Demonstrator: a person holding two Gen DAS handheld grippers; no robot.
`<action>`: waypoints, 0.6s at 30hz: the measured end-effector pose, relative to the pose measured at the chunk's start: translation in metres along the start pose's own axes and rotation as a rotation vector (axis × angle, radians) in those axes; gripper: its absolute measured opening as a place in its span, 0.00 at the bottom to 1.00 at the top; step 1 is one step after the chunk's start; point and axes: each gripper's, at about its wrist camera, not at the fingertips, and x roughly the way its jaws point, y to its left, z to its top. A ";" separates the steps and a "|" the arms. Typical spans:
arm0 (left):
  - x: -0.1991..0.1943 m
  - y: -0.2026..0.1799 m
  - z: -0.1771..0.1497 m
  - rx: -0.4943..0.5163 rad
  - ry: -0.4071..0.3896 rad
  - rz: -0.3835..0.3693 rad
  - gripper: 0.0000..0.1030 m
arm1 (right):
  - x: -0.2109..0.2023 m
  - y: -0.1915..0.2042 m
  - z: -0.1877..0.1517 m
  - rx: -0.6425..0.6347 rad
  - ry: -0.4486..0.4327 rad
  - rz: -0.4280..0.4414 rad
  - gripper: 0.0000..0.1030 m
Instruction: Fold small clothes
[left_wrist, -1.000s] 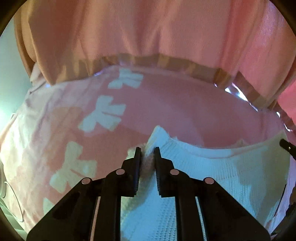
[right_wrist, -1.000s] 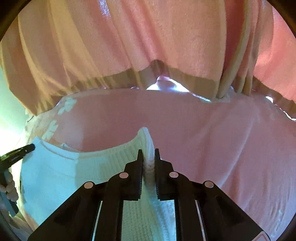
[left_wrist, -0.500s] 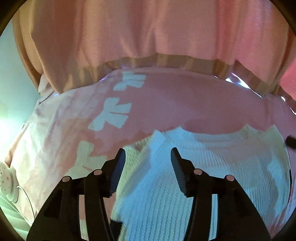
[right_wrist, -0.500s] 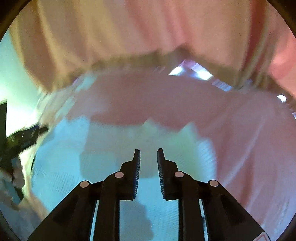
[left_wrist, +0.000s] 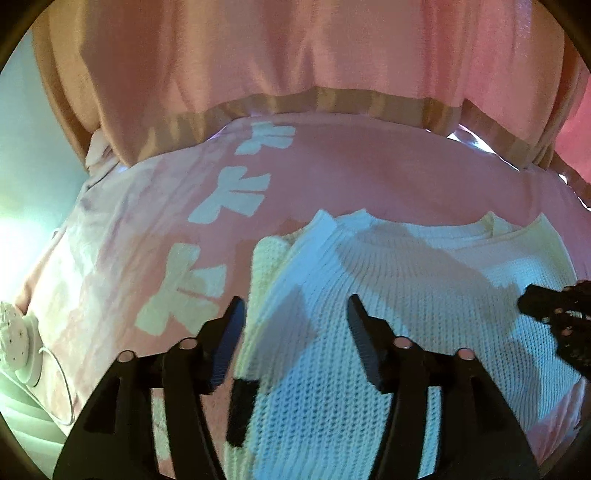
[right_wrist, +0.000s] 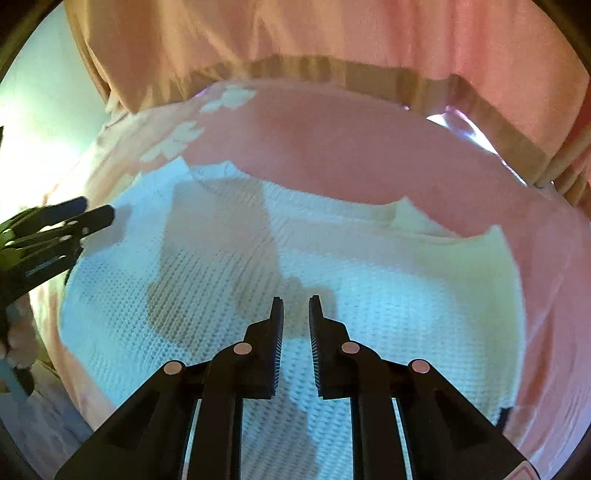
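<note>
Fingers: left gripper (left_wrist: 295, 314) stands wide apart, its jaws having just been opening with nothing clamped between them, above the garment's left edge; right gripper (right_wrist: 296, 306) nearly together, empty, over the middle. White knit top (right_wrist: 295, 258) — small, waffle-textured, ribbed neckline — lies flat on a pink bow-print bedsheet (left_wrist: 221, 199). Handling, judged: light, soft, limp, stretchy; best pinched at a hem corner or shoulder edge.

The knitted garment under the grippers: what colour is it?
White, a plain knit: the knitted garment shows best in the right wrist view.
</note>
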 end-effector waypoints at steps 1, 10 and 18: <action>-0.001 0.007 -0.002 -0.022 0.005 0.002 0.66 | -0.001 0.002 0.002 0.010 -0.004 0.014 0.12; 0.029 0.078 -0.033 -0.321 0.154 -0.154 0.76 | 0.018 0.015 0.009 0.030 0.021 0.072 0.12; 0.054 0.064 -0.037 -0.354 0.257 -0.352 0.30 | 0.049 0.019 0.015 0.002 0.080 0.038 0.10</action>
